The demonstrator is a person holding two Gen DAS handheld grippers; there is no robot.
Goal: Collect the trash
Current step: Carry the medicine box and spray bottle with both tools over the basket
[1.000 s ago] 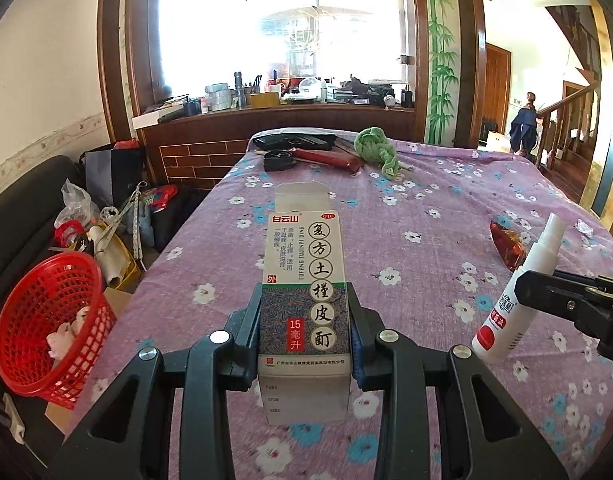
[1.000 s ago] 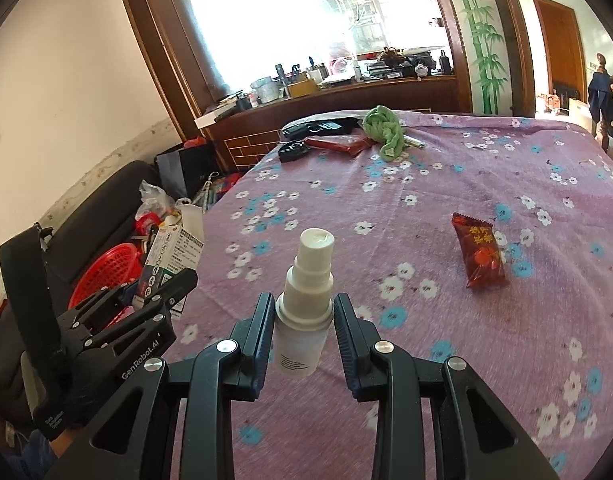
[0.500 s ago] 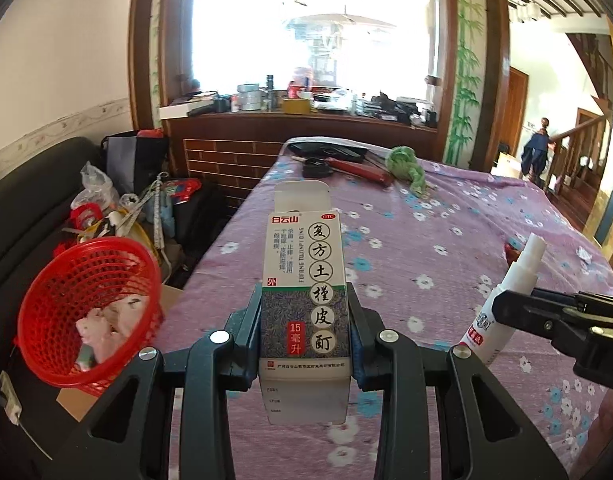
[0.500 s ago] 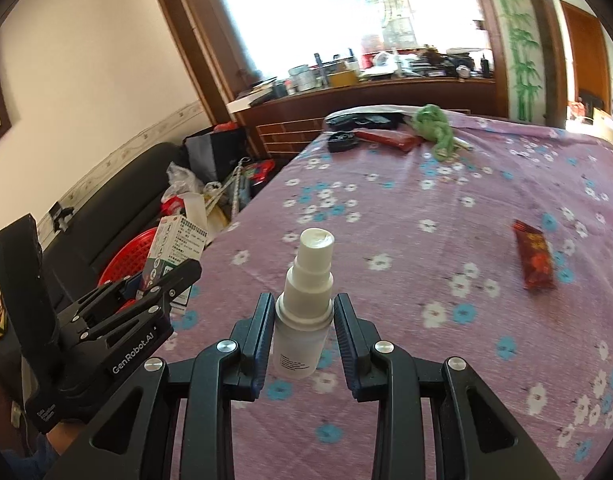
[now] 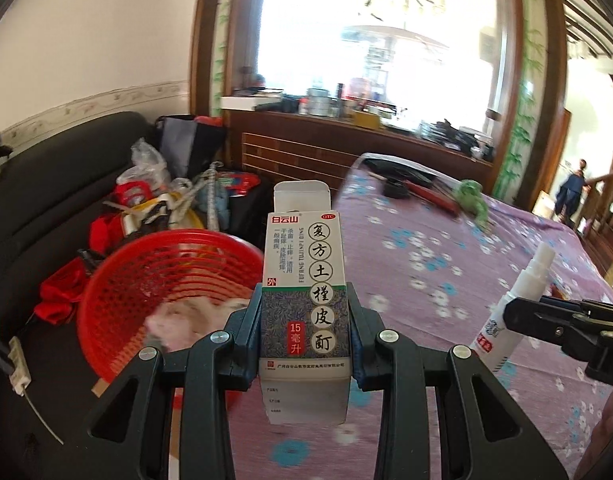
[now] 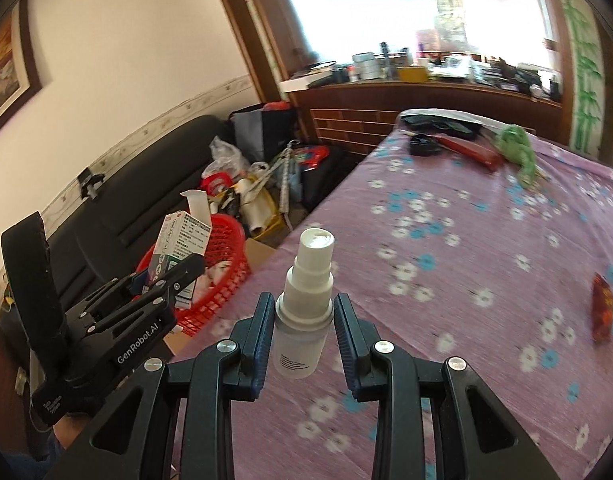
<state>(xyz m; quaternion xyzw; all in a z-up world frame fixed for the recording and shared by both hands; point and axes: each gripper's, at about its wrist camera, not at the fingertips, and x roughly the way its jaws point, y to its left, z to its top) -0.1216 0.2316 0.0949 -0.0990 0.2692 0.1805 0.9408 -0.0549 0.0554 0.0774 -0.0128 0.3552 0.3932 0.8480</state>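
My left gripper (image 5: 304, 330) is shut on a white medicine box (image 5: 306, 280) with Chinese print, held upright with its top flap open. The box (image 6: 178, 248) hangs at the table's left edge, right beside the red mesh basket (image 5: 146, 280), which holds crumpled tissue. My right gripper (image 6: 304, 328) is shut on a white spray bottle (image 6: 304, 304), held upright over the purple flowered tablecloth (image 6: 466, 240). The bottle (image 5: 514, 304) shows at the right of the left wrist view. A red snack wrapper (image 6: 602, 312) lies on the cloth to the right.
The basket (image 6: 222, 272) stands on the floor by a black sofa (image 5: 46, 184), among bags and clutter (image 5: 166, 196). At the table's far end lie a green cloth (image 6: 518, 148), a red case (image 6: 470, 150) and black items (image 6: 438, 124).
Both grippers have swung left with their loads. The box has moved from over the tablecloth to the table's left edge beside the basket, which now looks much larger and nearer.
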